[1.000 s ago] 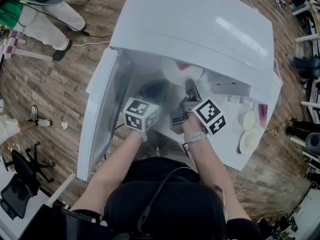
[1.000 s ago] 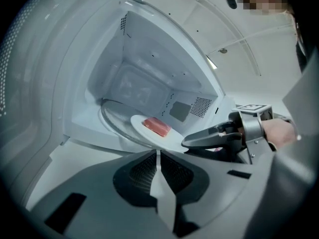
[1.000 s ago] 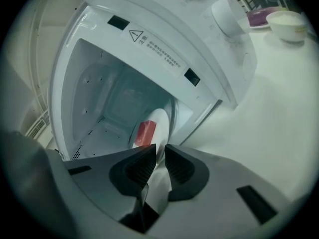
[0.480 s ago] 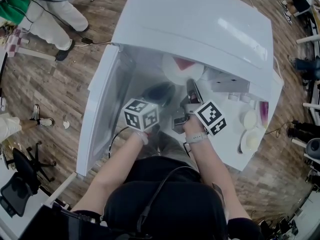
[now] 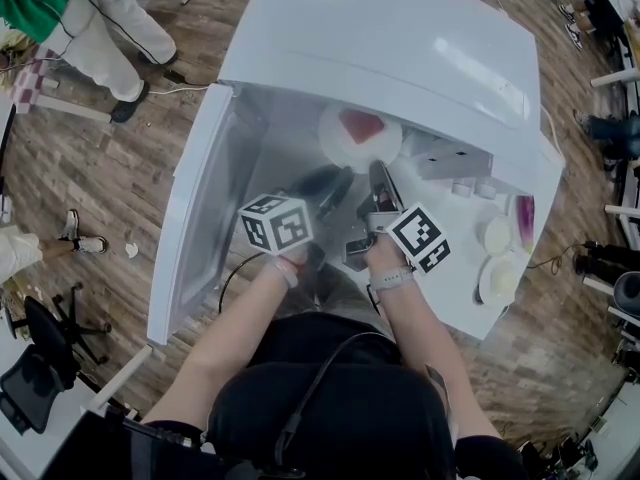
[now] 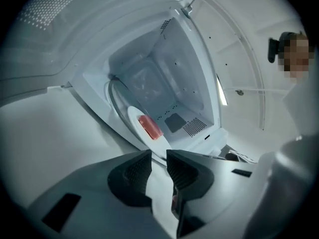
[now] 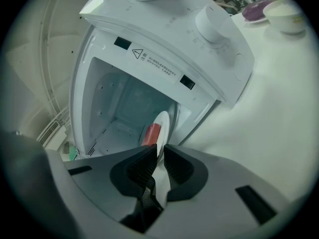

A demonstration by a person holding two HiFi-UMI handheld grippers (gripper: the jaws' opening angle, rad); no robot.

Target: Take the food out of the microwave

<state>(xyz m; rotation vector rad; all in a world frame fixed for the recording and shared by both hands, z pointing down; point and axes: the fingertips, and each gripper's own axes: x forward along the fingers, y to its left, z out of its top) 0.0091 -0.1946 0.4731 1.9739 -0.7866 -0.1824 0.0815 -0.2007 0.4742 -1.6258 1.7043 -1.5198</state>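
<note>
Your plate sits flat in the mouth of the microwave, just inside the opening. The red food lies near the plate's middle. It is an oblong block, and from the head view its long side seems to run across the mouth rather than into the microwave.

Your right gripper has just been closing and now pinches the plate's near rim between its pads. Your left gripper has its jaws slightly apart at that same rim, and I can't tell if they touch it.

On the microwave's frame above the mouth there's a warning triangle label, but its small print is unreadable.
</note>
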